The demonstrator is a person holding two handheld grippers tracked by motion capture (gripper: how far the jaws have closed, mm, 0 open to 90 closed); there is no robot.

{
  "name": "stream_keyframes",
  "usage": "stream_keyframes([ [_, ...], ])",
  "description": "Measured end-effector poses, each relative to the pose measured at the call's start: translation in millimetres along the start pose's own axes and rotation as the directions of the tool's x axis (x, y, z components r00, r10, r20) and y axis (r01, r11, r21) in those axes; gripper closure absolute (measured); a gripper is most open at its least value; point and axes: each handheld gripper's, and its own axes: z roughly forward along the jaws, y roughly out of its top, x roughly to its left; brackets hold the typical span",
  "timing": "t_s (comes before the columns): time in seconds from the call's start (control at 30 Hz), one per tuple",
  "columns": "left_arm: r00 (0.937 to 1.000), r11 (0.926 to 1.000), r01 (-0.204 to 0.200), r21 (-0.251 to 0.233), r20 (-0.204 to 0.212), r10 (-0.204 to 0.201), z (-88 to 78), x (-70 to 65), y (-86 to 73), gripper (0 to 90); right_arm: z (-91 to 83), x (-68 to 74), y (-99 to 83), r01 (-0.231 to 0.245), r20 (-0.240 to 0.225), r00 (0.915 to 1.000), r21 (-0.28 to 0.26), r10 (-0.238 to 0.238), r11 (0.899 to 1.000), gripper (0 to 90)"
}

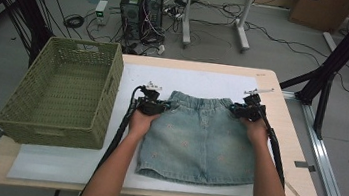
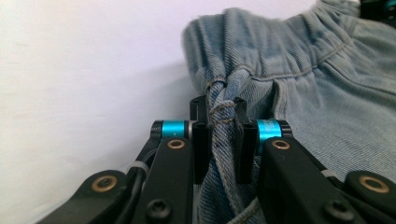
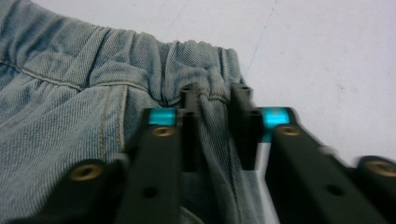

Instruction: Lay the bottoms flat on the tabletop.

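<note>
Pinching the denim skirt (image 1: 201, 136) at both waistband corners, we hold bunched fabric between the closed jaws of the left gripper (image 2: 219, 116) and the right gripper (image 3: 215, 100); the rest lies flat on the white mat (image 1: 199, 81) behind our fingers. Lifting both hands evenly should keep the waistband taut toward the wicker basket (image 1: 62, 89).
</note>
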Motion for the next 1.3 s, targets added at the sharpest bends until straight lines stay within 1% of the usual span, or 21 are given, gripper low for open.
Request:
stream_keyframes([
  [0.07,0.9995,0.9997,-0.005,-0.022,-0.03,0.004,-5.2,1.4,-0.5,81.9,-3.7,-1.0,6.8,-0.01,0.021,0.9997,-0.022,0.011,1.0,89.4],
  [0.17,0.9965,0.9989,-0.005,-0.047,-0.084,0.001,-10.7,3.2,-2.7,82.0,-3.2,7.6,15.3,0.031,0.084,0.9961,-0.051,-0.026,0.998,89.8],
  [0.2,0.9949,0.9981,-0.002,-0.062,-0.101,-0.005,-12.8,5.0,-3.2,82.1,-2.1,8.6,16.0,0.028,0.095,0.9952,-0.064,-0.022,0.998,89.9],
  [0.3,0.9885,0.9931,-0.037,-0.111,-0.15,0.02,-15.8,3.7,0.1,82.2,0.9,11.9,17.1,0.007,0.13,0.9915,-0.125,0.009,0.992,89.8],
  [0.33,0.9883,0.9911,-0.053,-0.122,-0.149,0.034,-14.1,3.3,1.3,82.1,3.1,14.6,17.7,0.01,0.146,0.9892,-0.141,0.011,0.99,89.7],
  [0.4,0.9899,0.9904,-0.065,-0.122,-0.133,0.049,-10.3,2.3,0.3,80.1,9.8,17.9,19.0,0.027,0.166,0.986,-0.107,-0.009,0.994,89.1],
  [0.43,0.9911,0.9911,-0.063,-0.117,-0.124,0.048,-9.3,2.6,-0.7,72.5,12.6,18.2,18.8,0.024,0.147,0.9892,-0.098,-0.01,0.995,85.4],
  [0.47,0.9924,0.9927,-0.046,-0.111,-0.119,0.033,-9.4,3.4,-1.4,61.6,12.4,18.0,18.6,0.027,0.155,0.9879,-0.095,-0.012,0.995,78.5],
  [0.5,0.9942,0.9928,-0.032,-0.116,-0.106,0.02,-11.3,4.6,-1.5,55.8,9.7,16.7,18.1,0.015,0.159,0.9873,-0.115,0.004,0.993,70.0],
  [0.57,0.9951,0.9916,-0.018,-0.128,-0.099,0.006,-16.8,5.3,-0.4,51.7,1.8,11.8,19.0,-0.03,0.106,0.9933,-0.15,0.046,0.988,61.4],
  [0.63,0.9961,0.9907,-0.036,-0.131,-0.084,0.025,-26.0,3.6,2.8,50.2,-10.1,8.8,19.1,-0.046,0.06,0.9965,-0.189,0.058,0.981,59.1],
  [0.7,0.9963,0.9908,-0.053,-0.124,-0.074,0.044,-32.4,1.2,3.4,50.2,-23.4,9.2,15.8,-0.016,0.058,0.9979,-0.202,0.029,0.979,59.0],
  [0.73,0.997,0.9916,-0.052,-0.118,-0.062,0.045,-34.9,0.0,2.6,50.2,-26.5,9.8,13.7,-0.003,0.061,0.998,-0.2,0.015,0.98,59.0],
  [0.8,0.9965,0.9926,-0.059,-0.106,-0.065,0.053,-39.2,-1.1,-2.6,50.7,-30.0,9.2,6.6,0.026,0.081,0.9966,-0.157,-0.013,0.987,58.9],
  [0.87,0.9984,0.9958,-0.026,-0.088,-0.052,0.022,-40.1,0.0,-9.7,51.4,-29.7,6.4,-2.9,0.019,0.083,0.9965,-0.119,-0.009,0.993,58.6],
  [0.97,0.9978,0.9988,-0.016,-0.045,-0.065,0.013,-40.9,0.1,-23.0,55.0,-27.0,3.2,-12.4,-0.012,0.07,0.9974,-0.073,0.017,0.997,58.7],
  [1.03,0.9982,0.999,0.009,-0.045,-0.059,-0.011,-42.7,2.5,-29.5,55.1,-23.8,3.5,-17.8,-0.001,0.074,0.9972,-0.038,0.004,0.999,58.8],
  [1.07,0.9981,0.9987,0.035,-0.038,-0.049,-0.037,-43.0,4.8,-32.6,55.0,-22.0,4.1,-19.8,0.001,0.067,0.9977,-0.023,0.0,1.0,59.0],
  [1.17,0.9981,0.9986,0.054,0.002,-0.029,-0.054,-39.7,5.7,-36.3,55.0,-14.4,8.8,-22.9,0.033,0.064,0.9973,0.036,-0.035,0.999,65.2],
  [1.27,0.9984,0.9981,0.055,0.026,-0.014,-0.055,-36.8,4.7,-37.5,55.1,-11.1,12.1,-24.1,0.061,0.058,0.9963,0.054,-0.064,0.997,81.8],
  [1.3,0.998,0.9977,0.063,0.026,0.0,-0.063,-36.8,5.1,-37.7,56.9,-11.3,13.5,-24.0,0.071,0.065,0.995,0.057,-0.075,0.996,83.8],
])
